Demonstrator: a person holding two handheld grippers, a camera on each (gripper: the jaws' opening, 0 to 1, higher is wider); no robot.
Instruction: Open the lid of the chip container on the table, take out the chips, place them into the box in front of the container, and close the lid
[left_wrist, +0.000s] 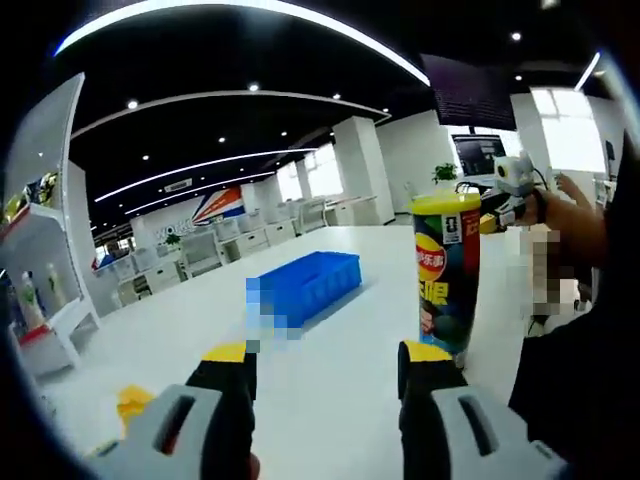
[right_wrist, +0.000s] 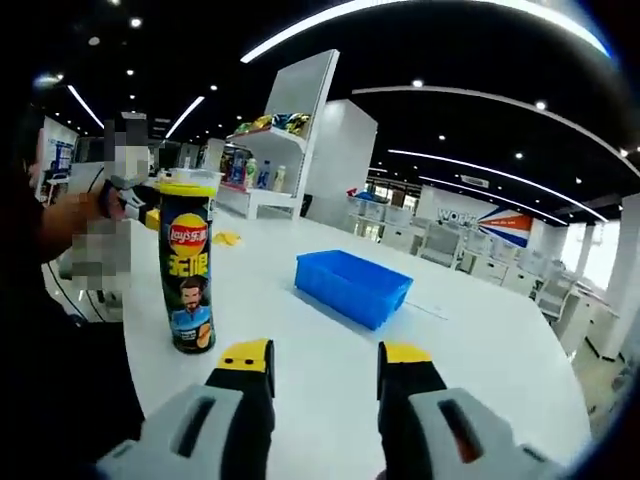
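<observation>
While the chip container (left_wrist: 446, 270) stands upright on the big white table (left_wrist: 330, 380) with its lid (left_wrist: 446, 201) on, both grippers just hang above the near part of the tabletop with nothing in them. In the left gripper view, the left gripper (left_wrist: 325, 375) has its yellow-tipped jaws spread apart, and the can sits just beyond its right jaw. The blue box (left_wrist: 305, 287) lies farther out on the table, left of the can. In the right gripper view, the right gripper (right_wrist: 325, 372) is spread wide too, with the can off to the left and the blue box further back, well apart from it. The room's a big open-plan office: black ceiling with curved light strips (right_wrist: 420, 20) and spot lights, white pillars, rows of desks far off, and a white shelf unit (right_wrist: 265, 165) with bottles and colourful stuff. Something small and yellow (right_wrist: 226, 238) lies on the table past the can.
</observation>
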